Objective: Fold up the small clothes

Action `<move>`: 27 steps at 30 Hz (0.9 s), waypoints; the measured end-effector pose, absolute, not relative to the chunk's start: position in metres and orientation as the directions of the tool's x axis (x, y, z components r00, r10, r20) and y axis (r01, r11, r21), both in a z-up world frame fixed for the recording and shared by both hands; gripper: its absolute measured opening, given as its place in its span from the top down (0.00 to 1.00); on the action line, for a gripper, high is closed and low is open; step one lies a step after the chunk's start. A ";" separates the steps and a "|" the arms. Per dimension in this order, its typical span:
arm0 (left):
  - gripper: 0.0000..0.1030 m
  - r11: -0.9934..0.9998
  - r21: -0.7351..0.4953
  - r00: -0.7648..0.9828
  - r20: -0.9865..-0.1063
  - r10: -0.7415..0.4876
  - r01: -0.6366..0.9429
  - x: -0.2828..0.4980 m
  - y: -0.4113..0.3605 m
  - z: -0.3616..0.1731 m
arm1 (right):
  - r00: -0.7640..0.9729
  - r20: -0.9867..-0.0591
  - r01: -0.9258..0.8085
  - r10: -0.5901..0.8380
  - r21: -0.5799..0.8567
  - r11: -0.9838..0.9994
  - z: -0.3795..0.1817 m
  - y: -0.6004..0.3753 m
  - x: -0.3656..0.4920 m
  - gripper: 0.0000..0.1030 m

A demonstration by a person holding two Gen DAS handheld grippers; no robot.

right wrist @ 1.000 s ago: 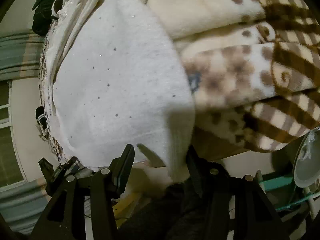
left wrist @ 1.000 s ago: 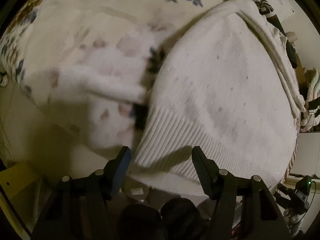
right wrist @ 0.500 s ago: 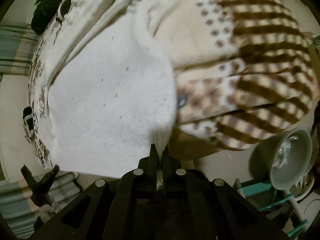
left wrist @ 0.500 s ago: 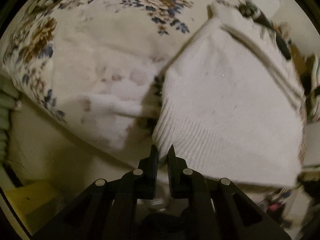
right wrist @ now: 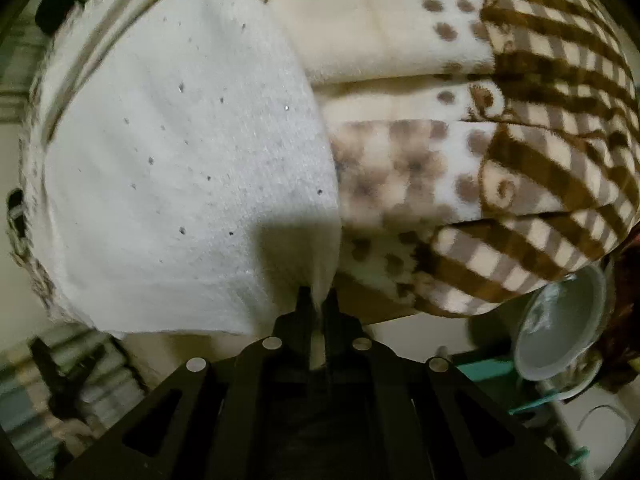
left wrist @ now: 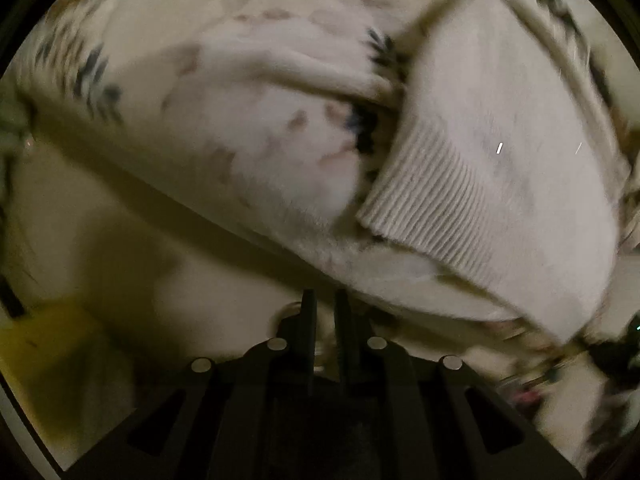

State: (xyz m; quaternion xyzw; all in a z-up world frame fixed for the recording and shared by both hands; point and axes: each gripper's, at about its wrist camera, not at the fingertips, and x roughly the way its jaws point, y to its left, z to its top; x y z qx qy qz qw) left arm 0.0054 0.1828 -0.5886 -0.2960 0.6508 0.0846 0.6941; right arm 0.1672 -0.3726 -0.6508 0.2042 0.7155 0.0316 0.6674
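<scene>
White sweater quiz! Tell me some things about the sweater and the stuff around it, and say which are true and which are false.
1. The white sweater has a ribbed hem. True.
2. The right gripper pinches the sweater's corner. True; its jaws have just been closing, with cloth between them.
3. The blanket beside it is plain blue. False: the blanket is cream with brown stripes and dots.
4. The white bowl sits on the sweater. False: the white bowl is off beyond the blanket's edge, apart from it.
</scene>
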 end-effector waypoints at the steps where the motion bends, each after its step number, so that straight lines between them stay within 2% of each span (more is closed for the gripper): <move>1: 0.78 0.785 -0.333 0.164 -0.943 -0.291 -0.522 0.003 0.185 -0.589 | -0.025 -0.930 0.263 0.367 0.349 0.900 -0.650 -0.373 0.169 0.90; 2: 0.64 0.746 -0.379 0.200 -0.925 -0.323 -0.547 0.001 0.190 -0.592 | -0.026 -0.924 0.270 0.380 0.360 0.893 -0.652 -0.373 0.169 0.85; 3: 0.57 0.711 -0.417 0.230 -0.908 -0.350 -0.566 0.006 0.192 -0.596 | -0.028 -0.922 0.277 0.385 0.363 0.889 -0.652 -0.374 0.169 0.75; 4: 0.50 0.683 -0.444 0.252 -0.895 -0.368 -0.580 0.006 0.195 -0.601 | -0.028 -0.918 0.287 0.396 0.372 0.883 -0.653 -0.375 0.169 0.69; 5: 0.50 0.647 -0.477 0.277 -0.877 -0.391 -0.595 0.009 0.196 -0.608 | -0.024 -0.912 0.306 0.409 0.383 0.872 -0.655 -0.377 0.168 0.65; 9: 0.50 0.548 -0.530 0.329 -0.843 -0.426 -0.648 0.023 0.196 -0.621 | -0.013 -0.887 0.351 0.461 0.428 0.833 -0.666 -0.384 0.166 0.65; 14: 0.50 0.534 -0.575 0.411 -0.818 -0.403 -0.620 0.026 0.179 -0.590 | 0.015 -0.871 0.344 0.491 0.466 0.815 -0.662 -0.378 0.162 0.65; 16: 0.50 0.568 -0.559 0.419 -0.829 -0.371 -0.603 0.023 0.179 -0.571 | 0.026 -0.872 0.340 0.489 0.467 0.816 -0.658 -0.378 0.161 0.62; 18: 0.49 0.603 -0.551 0.426 -0.833 -0.353 -0.577 0.023 0.178 -0.554 | 0.040 -0.867 0.345 0.497 0.479 0.807 -0.655 -0.381 0.159 0.46; 20: 0.38 0.641 -0.544 0.435 -0.834 -0.340 -0.542 0.027 0.180 -0.548 | 0.059 -0.863 0.346 0.501 0.489 0.801 -0.654 -0.387 0.159 0.42; 27: 0.38 0.766 -0.476 0.333 -0.874 -0.355 -0.432 0.097 0.150 -0.572 | 0.073 -0.874 0.341 0.481 0.475 0.811 -0.666 -0.391 0.168 0.42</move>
